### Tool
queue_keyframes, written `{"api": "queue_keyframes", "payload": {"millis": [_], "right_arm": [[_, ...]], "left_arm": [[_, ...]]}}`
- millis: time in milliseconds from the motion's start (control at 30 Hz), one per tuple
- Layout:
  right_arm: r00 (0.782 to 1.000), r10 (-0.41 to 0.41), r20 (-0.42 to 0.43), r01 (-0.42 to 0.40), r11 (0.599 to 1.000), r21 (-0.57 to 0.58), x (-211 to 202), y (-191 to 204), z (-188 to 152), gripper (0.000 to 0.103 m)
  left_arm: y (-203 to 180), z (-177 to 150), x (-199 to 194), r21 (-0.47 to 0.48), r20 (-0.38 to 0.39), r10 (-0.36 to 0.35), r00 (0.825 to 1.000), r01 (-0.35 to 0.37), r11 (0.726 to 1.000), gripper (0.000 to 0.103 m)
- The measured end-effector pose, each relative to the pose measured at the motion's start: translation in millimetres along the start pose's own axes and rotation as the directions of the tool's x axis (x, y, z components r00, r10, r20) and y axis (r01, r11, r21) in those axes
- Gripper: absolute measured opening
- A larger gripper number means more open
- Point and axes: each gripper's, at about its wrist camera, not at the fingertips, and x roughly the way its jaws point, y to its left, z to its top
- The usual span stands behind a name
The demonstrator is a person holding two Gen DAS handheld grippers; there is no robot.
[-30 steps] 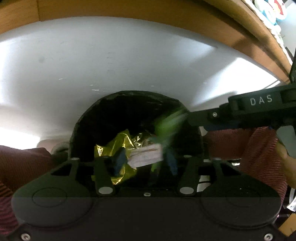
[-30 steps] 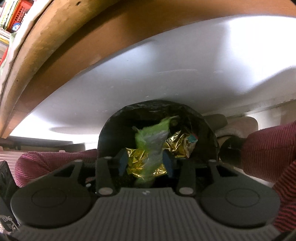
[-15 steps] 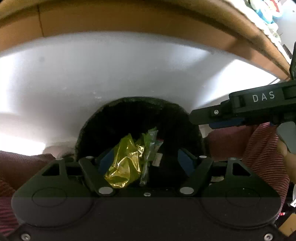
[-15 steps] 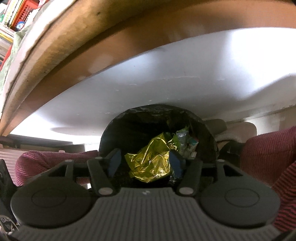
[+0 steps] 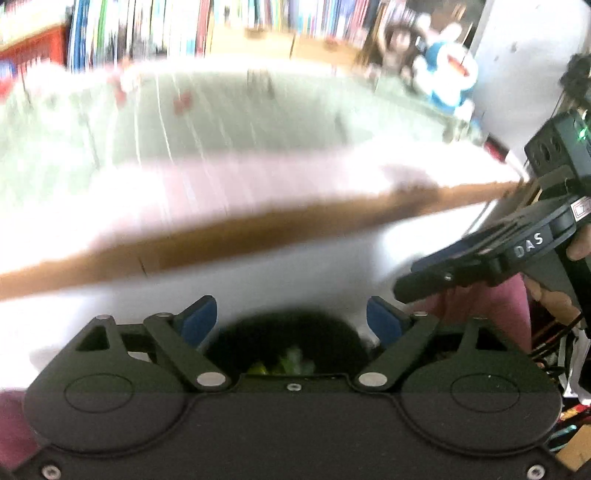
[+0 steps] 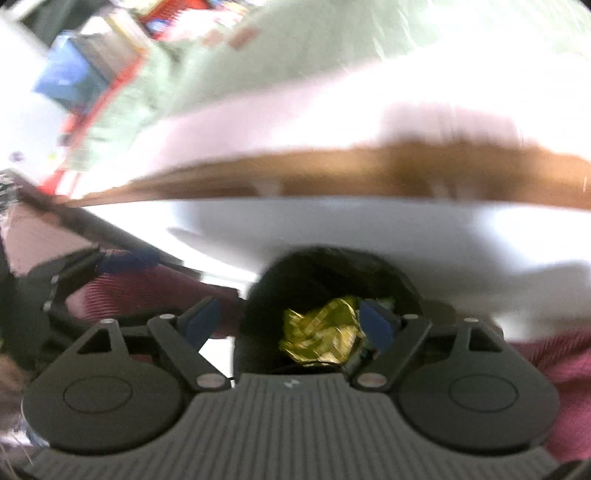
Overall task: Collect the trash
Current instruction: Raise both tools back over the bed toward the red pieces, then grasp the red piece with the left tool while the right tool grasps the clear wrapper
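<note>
A black trash bin [image 6: 332, 273] sits below the table edge, with a crumpled gold foil wrapper [image 6: 321, 332] and other scraps inside. In the left wrist view only the bin's dark mouth [image 5: 288, 336] shows, with bits of green and yellow trash [image 5: 284, 363] low in it. My left gripper [image 5: 291, 321] is open and holds nothing, raised above the bin. My right gripper [image 6: 288, 323] is open too, empty, with the bin behind its right finger. The right gripper [image 5: 480, 258] also appears at the right of the left wrist view. Both views are motion-blurred.
A wooden table edge [image 5: 258, 232] with a light green cloth top [image 5: 221, 122] runs across above the bin. Books [image 5: 147, 29] and a blue-and-white toy figure [image 5: 450, 81] stand at the back. Maroon-clad legs [image 6: 554, 369] flank the bin. A hand [image 5: 554, 295] holds the right gripper.
Both grippers opened and dropped their trash into the bin, then rose and tilted up, so the tabletop and bookshelf have come into view.
</note>
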Motion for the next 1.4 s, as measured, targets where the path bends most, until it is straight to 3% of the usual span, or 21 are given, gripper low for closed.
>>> {"api": "queue_keyframes", "payload": {"millis": [133,300,433,633,767,867,967,1200,1400], "right_arm": [[0.992,0.043,0.118,-0.035,0.997,-0.062,-30,11,23,0.090],[0.965,0.004,0.261,0.035,0.989,-0.143,-49,25,54,0.091],[0.929,-0.063,0.364,0.131,0.978,-0.164,-49,31,79,0.091],[0.848,-0.148,0.510,0.254,0.956,-0.145,-43,22,120,0.091],[0.826,-0.160,0.541,0.275,0.952,-0.137,-24,14,152,0.091],[0.826,-0.181,0.533,0.295,0.946,-0.135,-9,5,174,0.091],[0.842,-0.201,0.500,0.306,0.942,-0.137,9,-2,198,0.091],[0.870,-0.265,0.416,0.353,0.924,-0.150,59,-10,237,0.091],[0.883,-0.285,0.373,0.352,0.928,-0.125,90,-20,253,0.091]], "left_arm": [[13,34,-20,0.016,0.118,0.047,0.992,-0.050,0.999,0.094],[34,71,-25,-0.036,0.226,0.129,0.966,-0.124,0.992,0.095],[57,96,-8,-0.093,0.262,0.159,0.952,-0.139,0.986,0.095],[77,134,33,-0.136,0.297,0.209,0.932,-0.175,0.975,0.095],[83,157,64,-0.136,0.304,0.237,0.923,-0.205,0.969,0.092],[84,171,91,-0.105,0.284,0.243,0.928,-0.221,0.970,0.088],[87,184,119,-0.091,0.235,0.229,0.945,-0.213,0.973,0.067],[92,196,169,-0.037,0.171,0.274,0.946,-0.272,0.962,0.059],[98,196,182,-0.057,0.163,0.287,0.944,-0.281,0.958,0.048]]}}
